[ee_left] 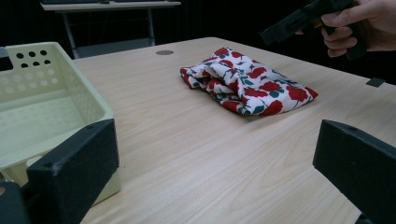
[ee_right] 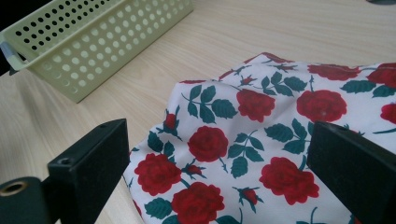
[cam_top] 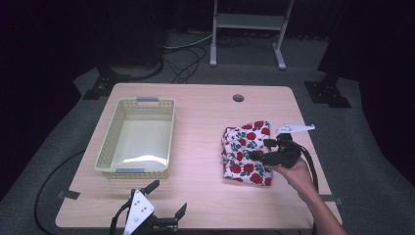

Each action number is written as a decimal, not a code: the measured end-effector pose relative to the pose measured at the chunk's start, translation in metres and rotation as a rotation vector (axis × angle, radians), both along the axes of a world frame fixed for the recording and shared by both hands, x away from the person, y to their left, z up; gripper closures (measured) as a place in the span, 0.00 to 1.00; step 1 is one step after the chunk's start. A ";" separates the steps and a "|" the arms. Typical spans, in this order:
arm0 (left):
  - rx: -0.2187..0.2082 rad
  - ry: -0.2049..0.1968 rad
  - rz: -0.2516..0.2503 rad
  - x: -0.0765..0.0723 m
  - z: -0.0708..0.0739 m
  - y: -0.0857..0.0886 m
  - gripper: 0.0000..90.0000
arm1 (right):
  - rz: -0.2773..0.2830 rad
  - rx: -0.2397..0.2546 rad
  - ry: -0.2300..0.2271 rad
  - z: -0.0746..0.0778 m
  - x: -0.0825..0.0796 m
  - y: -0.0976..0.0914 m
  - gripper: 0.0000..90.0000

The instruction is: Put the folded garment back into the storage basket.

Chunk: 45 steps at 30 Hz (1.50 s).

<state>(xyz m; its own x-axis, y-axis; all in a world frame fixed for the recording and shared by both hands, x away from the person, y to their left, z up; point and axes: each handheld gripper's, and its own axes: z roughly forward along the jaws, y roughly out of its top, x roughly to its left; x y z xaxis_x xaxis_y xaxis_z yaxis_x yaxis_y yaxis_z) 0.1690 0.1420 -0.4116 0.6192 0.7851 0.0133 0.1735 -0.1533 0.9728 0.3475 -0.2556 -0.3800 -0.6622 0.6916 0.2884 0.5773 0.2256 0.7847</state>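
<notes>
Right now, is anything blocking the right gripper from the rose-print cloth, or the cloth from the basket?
Nothing visible. The right gripper hovers open right over the folded cloth, and only bare table lies between the cloth and the empty basket.

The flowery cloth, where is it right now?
In the high view, the flowery cloth lies bunched on the table's right half, under the right gripper, well apart from the yellow basket on the left.

**Both grippers spread wide, one low, one raised**

The left black two-jaw gripper (cam_top: 168, 199) sits at the near edge, jaws wide apart, pointing forward. The right black two-jaw gripper (cam_top: 261, 149), held in the person's right hand (cam_top: 295, 172), angles leftward with jaws parted.
</notes>
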 end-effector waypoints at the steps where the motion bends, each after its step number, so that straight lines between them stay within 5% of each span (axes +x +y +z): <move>1: 0.000 0.000 0.000 0.000 0.000 0.000 0.00 | 0.000 -0.005 0.012 0.000 0.001 0.000 0.06; 16: -0.012 0.000 -0.001 0.001 0.001 0.001 0.00 | 0.018 -0.074 0.036 0.010 0.020 0.012 0.06; 24: -0.023 0.006 0.002 0.001 0.001 0.002 0.00 | 0.033 -0.130 0.092 0.010 0.032 0.021 0.06; 45: -0.030 0.013 -0.002 0.003 0.000 0.003 0.00 | -0.009 -0.243 0.198 -0.024 0.056 0.025 0.18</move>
<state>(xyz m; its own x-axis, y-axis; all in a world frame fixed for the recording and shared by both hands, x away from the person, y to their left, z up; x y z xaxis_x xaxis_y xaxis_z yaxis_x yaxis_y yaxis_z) 0.1716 0.1453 -0.4111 0.6209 0.7836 -0.0184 0.1857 -0.1243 0.9747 0.4040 -0.2301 -0.4039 -0.6032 0.7616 0.2370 0.7165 0.3868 0.5806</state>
